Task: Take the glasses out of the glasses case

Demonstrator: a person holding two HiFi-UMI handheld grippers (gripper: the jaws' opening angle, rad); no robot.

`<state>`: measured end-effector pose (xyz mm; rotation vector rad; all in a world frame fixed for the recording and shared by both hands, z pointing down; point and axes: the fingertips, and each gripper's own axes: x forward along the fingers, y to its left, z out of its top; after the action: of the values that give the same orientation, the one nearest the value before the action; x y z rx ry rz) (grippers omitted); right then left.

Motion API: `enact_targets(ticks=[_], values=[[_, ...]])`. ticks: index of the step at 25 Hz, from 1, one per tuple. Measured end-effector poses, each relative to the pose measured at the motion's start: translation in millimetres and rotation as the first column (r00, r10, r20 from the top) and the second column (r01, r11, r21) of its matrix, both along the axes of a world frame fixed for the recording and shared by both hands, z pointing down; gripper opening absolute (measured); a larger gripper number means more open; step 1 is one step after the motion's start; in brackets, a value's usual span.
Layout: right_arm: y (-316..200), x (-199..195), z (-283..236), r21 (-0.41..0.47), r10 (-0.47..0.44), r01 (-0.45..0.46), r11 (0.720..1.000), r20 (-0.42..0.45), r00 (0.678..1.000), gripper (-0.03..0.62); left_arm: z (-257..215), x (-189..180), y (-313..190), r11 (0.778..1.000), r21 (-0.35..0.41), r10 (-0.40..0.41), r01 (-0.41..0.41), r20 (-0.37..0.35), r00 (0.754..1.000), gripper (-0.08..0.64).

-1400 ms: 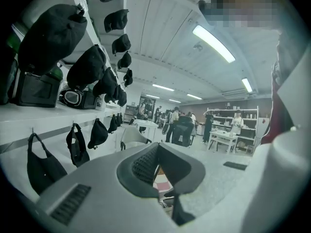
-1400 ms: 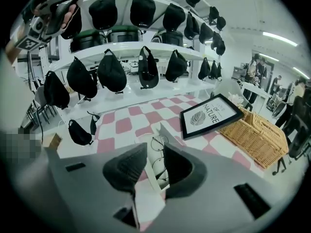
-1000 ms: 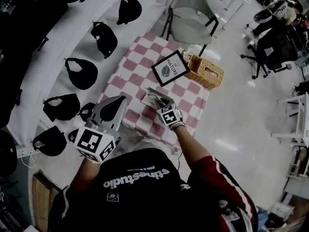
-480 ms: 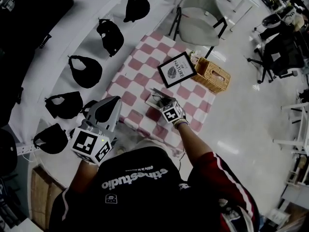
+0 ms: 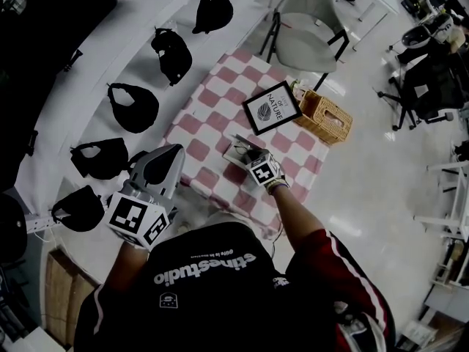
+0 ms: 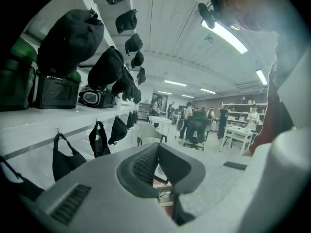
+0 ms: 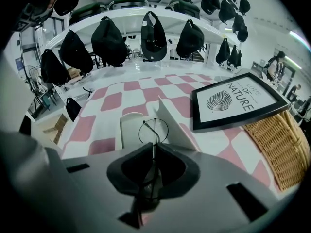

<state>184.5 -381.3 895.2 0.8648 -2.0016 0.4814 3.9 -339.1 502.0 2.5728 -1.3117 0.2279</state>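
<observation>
An open white glasses case (image 7: 130,128) lies on the pink-and-white checked tablecloth (image 7: 116,100), its lid (image 7: 173,124) raised to the right. Thin round wire-rimmed glasses (image 7: 153,131) stand up out of the case. My right gripper (image 7: 153,147) points steeply down over the case, its jaws closing with the glasses frame pinched between the tips. In the head view the right gripper (image 5: 250,157) is at the case (image 5: 236,148) near the table's front. My left gripper (image 5: 171,157) hovers off the table's left corner, shut and holding nothing.
A black-framed leaf print (image 7: 237,101) lies right of the case, with a wicker basket (image 7: 286,144) beyond it. Black caps (image 5: 133,105) hang along the white shelf on the left. A grey chair (image 5: 308,20) stands behind the table. People work at desks far off.
My right gripper has sunk a little onto the open case and its jaws have narrowed round the glasses. The left gripper has drifted slightly.
</observation>
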Motion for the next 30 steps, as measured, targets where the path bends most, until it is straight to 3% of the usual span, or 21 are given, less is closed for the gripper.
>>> enact_targets(ticks=[30], values=[[11,-2,-37,0.037,0.026,-0.027,0.999,0.014,1.000,0.014,-20,-20,21,0.999,0.015,-0.042,0.043,-0.058,0.997,0.005]])
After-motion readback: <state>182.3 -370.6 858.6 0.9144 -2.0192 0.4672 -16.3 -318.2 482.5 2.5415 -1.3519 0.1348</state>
